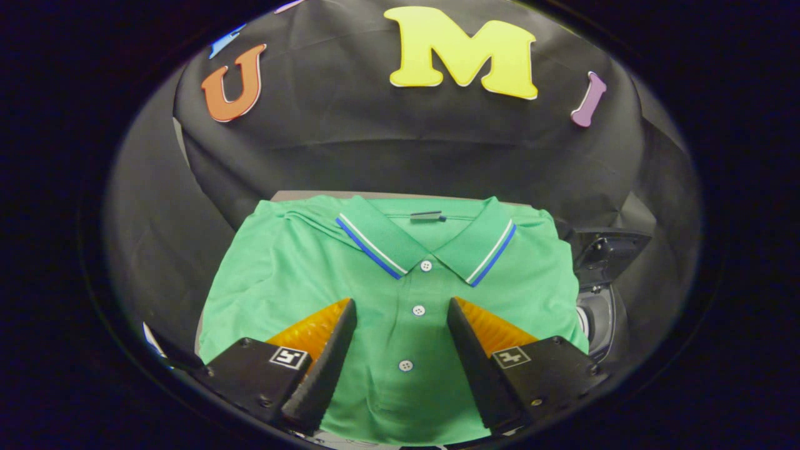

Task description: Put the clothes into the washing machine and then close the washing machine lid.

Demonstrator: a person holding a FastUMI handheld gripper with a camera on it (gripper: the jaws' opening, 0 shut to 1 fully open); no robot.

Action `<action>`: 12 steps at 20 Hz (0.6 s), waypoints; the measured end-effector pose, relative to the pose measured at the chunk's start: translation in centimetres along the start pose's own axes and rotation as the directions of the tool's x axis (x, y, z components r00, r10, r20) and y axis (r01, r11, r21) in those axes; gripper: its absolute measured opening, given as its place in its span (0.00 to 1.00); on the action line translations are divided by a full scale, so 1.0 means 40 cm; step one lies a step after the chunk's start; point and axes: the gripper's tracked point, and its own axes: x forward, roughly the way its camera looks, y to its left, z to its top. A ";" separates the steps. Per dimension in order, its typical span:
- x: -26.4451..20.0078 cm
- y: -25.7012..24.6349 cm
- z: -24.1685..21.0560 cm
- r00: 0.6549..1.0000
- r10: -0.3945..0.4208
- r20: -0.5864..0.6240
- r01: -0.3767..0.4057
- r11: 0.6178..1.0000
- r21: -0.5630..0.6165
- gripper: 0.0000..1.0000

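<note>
Jaws of the gripper (402,306) stand spread and empty above the green polo shirt (400,281), which lies folded flat on the counter (294,195) with its button placket between them. Pinching only the top layer could let the shirt unfold and drag. Beside the shirt's far sleeve, the washing machine (603,300) is dark and cut off, its lid hard to make out.

Black cloth wall (400,144) behind — creased, dim booth light.

Dim booth, shirt (387,287) evenly lit, sharp; fisheye bends edges.
</note>
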 end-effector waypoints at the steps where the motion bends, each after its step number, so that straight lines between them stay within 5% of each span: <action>1: 0.005 0.001 -0.001 1.000 0.011 -0.009 -0.011 1.000 -0.009 0.87; 4: 0.003 0.001 0.006 0.998 0.053 -0.014 -0.054 0.998 -0.015 0.65; 7: 0.003 -0.009 0.007 0.997 0.082 -0.003 -0.082 0.996 0.041 0.23; 12: -0.010 -0.019 0.002 0.991 0.133 0.004 -0.133 0.989 0.061 0.07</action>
